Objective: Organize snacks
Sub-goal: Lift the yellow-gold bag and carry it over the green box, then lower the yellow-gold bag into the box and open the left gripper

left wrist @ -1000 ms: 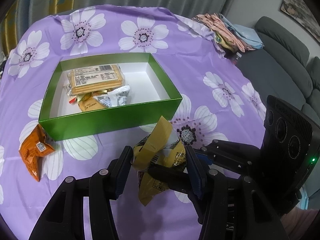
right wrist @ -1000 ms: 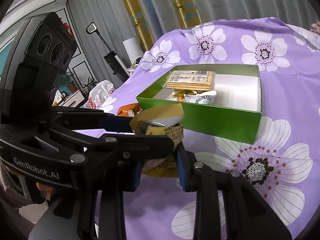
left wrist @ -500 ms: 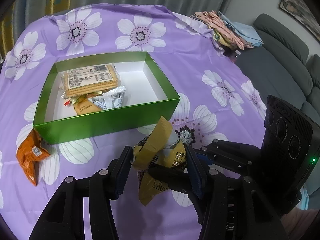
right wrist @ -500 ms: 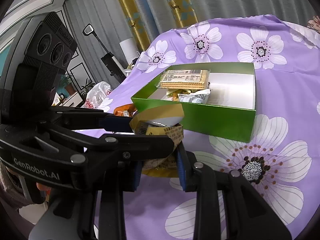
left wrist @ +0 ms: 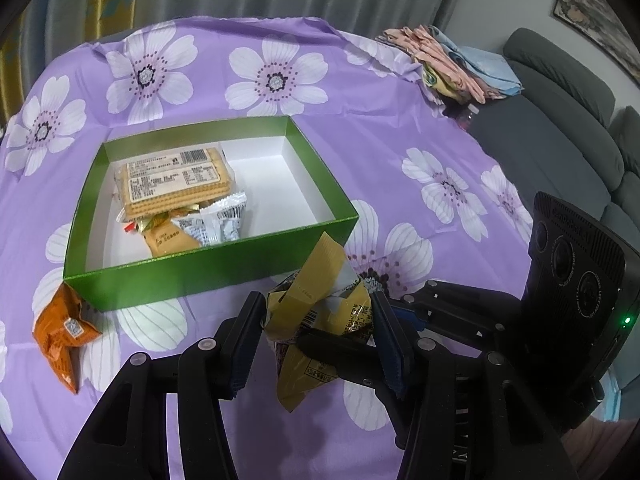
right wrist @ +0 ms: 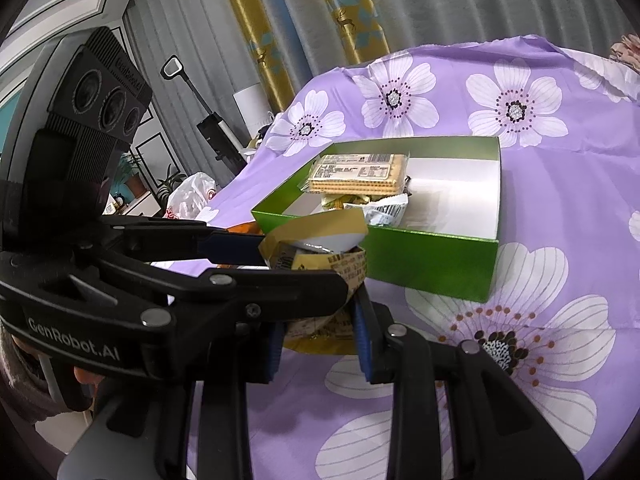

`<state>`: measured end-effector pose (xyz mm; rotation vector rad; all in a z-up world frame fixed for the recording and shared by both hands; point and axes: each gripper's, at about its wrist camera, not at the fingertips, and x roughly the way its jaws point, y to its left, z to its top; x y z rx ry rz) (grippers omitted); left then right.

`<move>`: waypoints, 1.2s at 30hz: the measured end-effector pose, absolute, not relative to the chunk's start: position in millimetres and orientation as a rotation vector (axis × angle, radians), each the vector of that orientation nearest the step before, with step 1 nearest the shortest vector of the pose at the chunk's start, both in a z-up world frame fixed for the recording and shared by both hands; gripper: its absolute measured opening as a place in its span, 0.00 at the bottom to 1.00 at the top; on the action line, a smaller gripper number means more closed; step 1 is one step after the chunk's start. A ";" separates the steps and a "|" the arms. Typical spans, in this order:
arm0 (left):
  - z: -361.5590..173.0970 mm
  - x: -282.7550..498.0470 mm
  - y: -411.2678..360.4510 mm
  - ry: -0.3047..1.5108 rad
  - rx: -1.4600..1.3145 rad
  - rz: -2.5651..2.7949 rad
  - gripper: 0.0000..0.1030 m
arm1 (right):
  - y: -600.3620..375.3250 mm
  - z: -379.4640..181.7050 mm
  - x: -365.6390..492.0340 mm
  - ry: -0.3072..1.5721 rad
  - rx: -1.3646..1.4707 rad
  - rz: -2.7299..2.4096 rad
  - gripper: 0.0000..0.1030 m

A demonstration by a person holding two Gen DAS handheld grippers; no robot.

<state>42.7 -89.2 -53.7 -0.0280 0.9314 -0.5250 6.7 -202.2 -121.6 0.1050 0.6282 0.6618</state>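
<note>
A crumpled yellow snack packet [left wrist: 320, 308] hangs just above the purple flowered cloth, in front of the green box [left wrist: 208, 276]. My left gripper [left wrist: 318, 316] is shut on its sides. In the right wrist view the same yellow packet [right wrist: 320, 256] also sits between the blue pads of my right gripper [right wrist: 320, 336], which is shut on its lower part. The green box [right wrist: 432, 260] holds a cracker pack [left wrist: 176, 184], a silver packet [left wrist: 220, 224] and small gold ones on its left side. Its right half is bare white.
An orange snack packet [left wrist: 60, 336] lies on the cloth by the box's front left corner. Folded clothes [left wrist: 452, 64] sit at the table's far right edge, with a grey sofa [left wrist: 560, 120] beyond. A white plastic bag [right wrist: 192, 196] lies off the table's left.
Both grippers keep their hold on the yellow packet. The box has drifted only slightly in both views.
</note>
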 end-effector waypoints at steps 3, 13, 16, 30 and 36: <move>-49.5 48.3 -90.6 0.915 -0.025 -0.524 0.51 | -202.8 -116.6 11.9 0.612 0.096 0.659 0.30; -24.0 85.5 -85.8 0.827 -0.024 -0.528 0.51 | -197.3 -85.4 48.6 0.545 0.018 0.642 0.30; -16.7 96.4 -82.1 0.809 -0.011 -0.524 0.51 | -195.2 -79.3 60.4 0.524 0.019 0.647 0.30; -24.6 140.2 -71.1 0.819 -0.012 -0.483 0.51 | -182.0 -81.4 104.8 0.539 -0.001 0.636 0.30; -38.2 159.2 -73.6 0.861 -0.025 -0.477 0.51 | -184.2 -90.6 122.2 0.577 0.006 0.611 0.30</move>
